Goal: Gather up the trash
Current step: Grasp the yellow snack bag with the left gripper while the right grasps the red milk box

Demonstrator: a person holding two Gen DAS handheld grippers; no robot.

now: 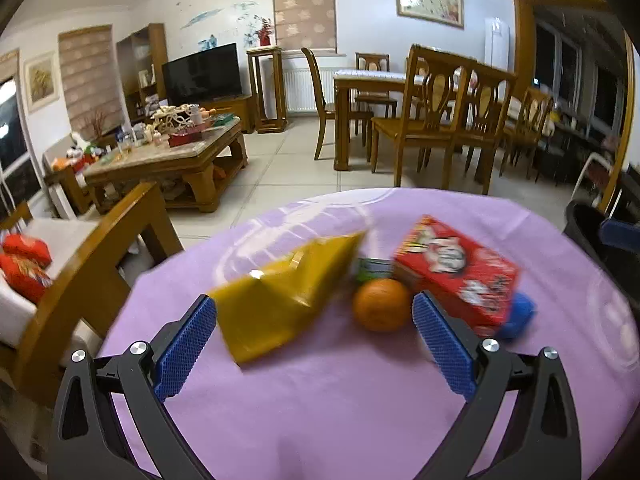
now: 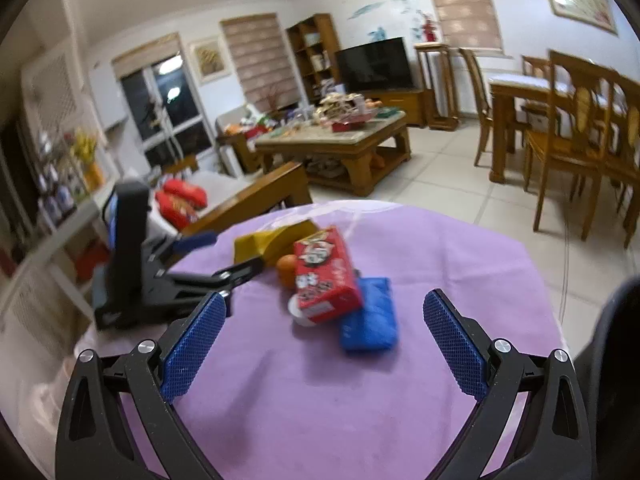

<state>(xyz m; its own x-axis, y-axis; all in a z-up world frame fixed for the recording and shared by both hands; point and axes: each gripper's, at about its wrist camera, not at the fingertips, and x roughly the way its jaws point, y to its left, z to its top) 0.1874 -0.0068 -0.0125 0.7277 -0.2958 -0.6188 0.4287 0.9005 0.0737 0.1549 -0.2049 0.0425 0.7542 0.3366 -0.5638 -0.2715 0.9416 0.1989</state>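
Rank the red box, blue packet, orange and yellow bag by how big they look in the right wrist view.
1. red box
2. blue packet, close behind the box in apparent size
3. yellow bag, partly hidden and farther off, so probably bigger than it looks
4. orange, half hidden behind the box

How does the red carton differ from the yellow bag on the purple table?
The red carton is a rigid printed box; the yellow bag is plain, creased and floppy. The carton lies partly on a blue packet, while the bag lies beside the orange, on its other side. Both rest untouched on the purple tablecloth, beyond both grippers' open jaws.
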